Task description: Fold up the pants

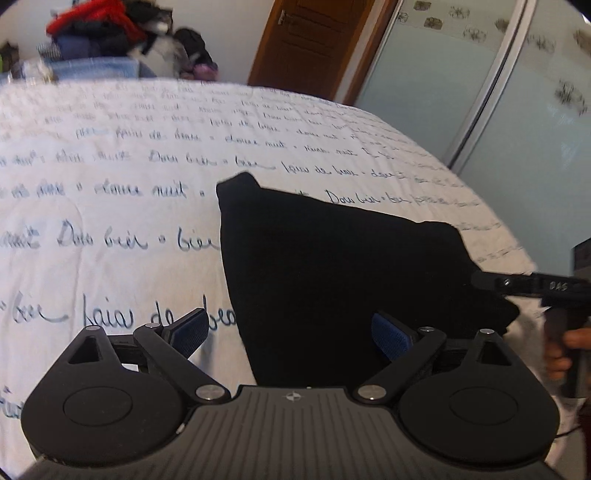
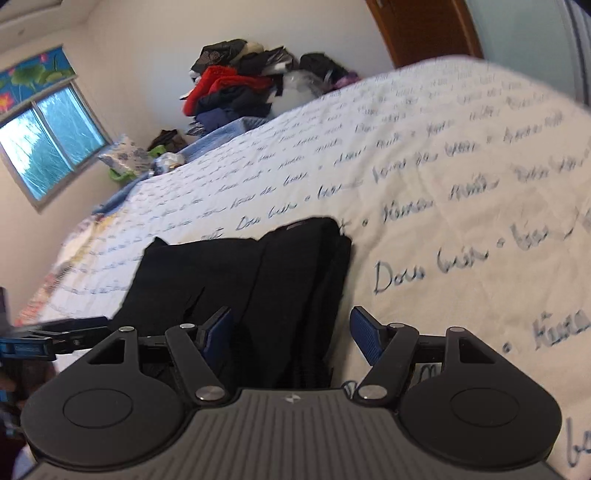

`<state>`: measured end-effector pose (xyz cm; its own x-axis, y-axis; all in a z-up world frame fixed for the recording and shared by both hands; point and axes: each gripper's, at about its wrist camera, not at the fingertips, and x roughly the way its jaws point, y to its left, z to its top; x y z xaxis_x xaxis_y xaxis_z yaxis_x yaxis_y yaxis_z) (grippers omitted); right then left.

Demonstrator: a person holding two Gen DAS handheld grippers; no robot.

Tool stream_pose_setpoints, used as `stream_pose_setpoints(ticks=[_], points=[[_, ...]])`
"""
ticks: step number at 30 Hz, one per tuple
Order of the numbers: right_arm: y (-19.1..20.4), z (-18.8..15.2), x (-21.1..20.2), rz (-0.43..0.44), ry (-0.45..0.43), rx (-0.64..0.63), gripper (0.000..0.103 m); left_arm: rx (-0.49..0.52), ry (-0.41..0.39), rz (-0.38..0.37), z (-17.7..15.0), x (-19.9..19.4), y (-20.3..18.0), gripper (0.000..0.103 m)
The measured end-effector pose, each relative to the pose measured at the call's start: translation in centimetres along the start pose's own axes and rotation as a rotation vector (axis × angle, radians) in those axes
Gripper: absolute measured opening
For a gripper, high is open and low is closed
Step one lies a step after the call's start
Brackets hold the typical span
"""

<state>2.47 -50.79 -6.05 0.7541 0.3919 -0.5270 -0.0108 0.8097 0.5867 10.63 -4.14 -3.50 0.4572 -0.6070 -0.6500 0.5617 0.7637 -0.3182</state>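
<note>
Black pants (image 1: 332, 266) lie folded into a compact block on the white bedspread with blue script (image 1: 110, 206). My left gripper (image 1: 291, 334) is open and empty, its jaws straddling the near left edge of the pants. My right gripper (image 2: 291, 334) is open and empty over the near end of the same pants (image 2: 258, 280), which show stacked layers at their right edge. The right gripper also shows at the right edge of the left wrist view (image 1: 480, 277), and the left gripper shows low at the left of the right wrist view (image 2: 62, 330).
A heap of clothes (image 2: 236, 85) sits past the far end of the bed, also in the left wrist view (image 1: 110, 33). A wooden door (image 1: 314, 40) and sliding glass panels (image 1: 498, 110) stand to the right. A window (image 2: 48, 144) is at the left.
</note>
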Motion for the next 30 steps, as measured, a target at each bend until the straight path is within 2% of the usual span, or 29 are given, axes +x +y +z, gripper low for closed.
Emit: stream_pose_setpoints(ticks=[4, 6, 8, 13, 14, 15, 16, 17, 18, 19, 22, 24, 27, 30], points=[[-1.2, 0.1, 0.9, 0.149, 0.069, 0.04, 0.071, -0.112, 0.065, -0.169, 0.1, 1.4, 2.1, 0.095], [-1.4, 0.2, 1.6, 0.211, 0.108, 0.026, 0.071, -0.122, 0.086, -0.241, 0.2, 2.1, 2.4, 0.097], [-1.7, 0.6, 2.3, 0.277, 0.135, 0.041, 0.071, -0.116, 0.096, -0.275, 0.4, 2.7, 2.4, 0.101], [-2.4, 1.6, 4.5, 0.393, 0.153, 0.11, 0.071, -0.164, 0.103, -0.334, 0.8, 4.1, 2.2, 0.1], [-2.3, 1.8, 4.8, 0.399, 0.144, 0.126, 0.071, -0.186, 0.101, -0.333, 0.9, 4.3, 2.2, 0.098], [-2.3, 2.0, 5.0, 0.399, 0.136, 0.13, 0.07, -0.198, 0.101, -0.323, 1.0, 4.5, 2.0, 0.091], [-2.1, 2.0, 5.1, 0.387, 0.125, 0.125, 0.067, -0.196, 0.1, -0.306, 0.7, 4.6, 1.9, 0.078], [-1.8, 1.9, 5.1, 0.361, 0.117, 0.115, 0.056, -0.189, 0.1, -0.277, 0.7, 4.7, 1.7, 0.069], [-1.6, 1.7, 5.0, 0.324, 0.113, 0.097, 0.048, -0.181, 0.101, -0.236, 0.8, 4.7, 1.5, 0.052], [-1.4, 1.4, 5.0, 0.289, 0.109, 0.088, 0.041, -0.177, 0.095, -0.211, 0.8, 4.7, 1.5, 0.044], [-1.1, 1.0, 4.6, 0.256, 0.083, 0.094, 0.035, -0.191, 0.069, -0.19, 0.6, 4.2, 1.7, 0.029], [-0.2, 0.9, 4.2, 0.221, 0.066, 0.061, 0.033, -0.158, 0.025, -0.166, 0.5, 3.3, 1.2, 0.023], [1.5, 1.2, 3.4, 0.176, 0.038, -0.004, 0.029, -0.064, -0.044, -0.118, 0.5, 2.1, -0.5, 0.022], [3.0, 2.1, 2.6, 0.199, -0.008, -0.048, 0.027, -0.002, -0.112, -0.1, 0.7, 0.3, -1.2, 0.021]])
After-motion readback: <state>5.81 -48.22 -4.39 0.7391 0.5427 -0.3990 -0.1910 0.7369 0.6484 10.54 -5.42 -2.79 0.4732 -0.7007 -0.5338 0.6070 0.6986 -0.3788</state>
